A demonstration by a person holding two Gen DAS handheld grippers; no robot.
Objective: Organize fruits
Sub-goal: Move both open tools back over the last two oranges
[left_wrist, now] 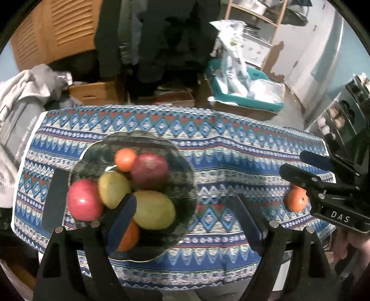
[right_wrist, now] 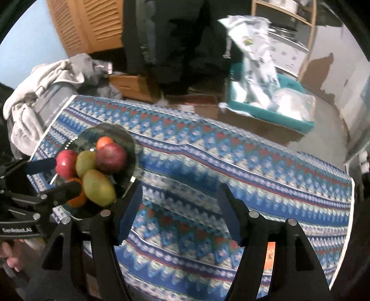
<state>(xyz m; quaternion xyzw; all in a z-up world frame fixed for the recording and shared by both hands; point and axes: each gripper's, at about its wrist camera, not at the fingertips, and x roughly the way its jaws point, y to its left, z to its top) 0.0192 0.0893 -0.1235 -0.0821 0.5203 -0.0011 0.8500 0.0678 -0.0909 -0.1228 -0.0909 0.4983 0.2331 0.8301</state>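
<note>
A dark glass bowl (left_wrist: 180, 162) sits on the patterned tablecloth (left_wrist: 231, 150) and holds several fruits: two red apples (left_wrist: 84, 200), two green mangoes (left_wrist: 153, 209) and two oranges (left_wrist: 125, 159). My left gripper (left_wrist: 185, 222) is open and empty, over the bowl's near right side. A loose orange (left_wrist: 296, 199) lies on the cloth at the right, beside my right gripper (left_wrist: 293, 165), which is open. In the right wrist view the bowl (right_wrist: 129, 141) is at the left, the right gripper (right_wrist: 179, 213) is open over bare cloth, and the left gripper (right_wrist: 63, 176) is over the bowl.
Grey clothes (left_wrist: 20, 99) are piled past the table's left end. Cardboard boxes (left_wrist: 97, 92) and a teal bin with plastic bags (left_wrist: 242, 90) stand on the floor beyond the far edge. A wooden shelf (left_wrist: 266, 20) is at the back right.
</note>
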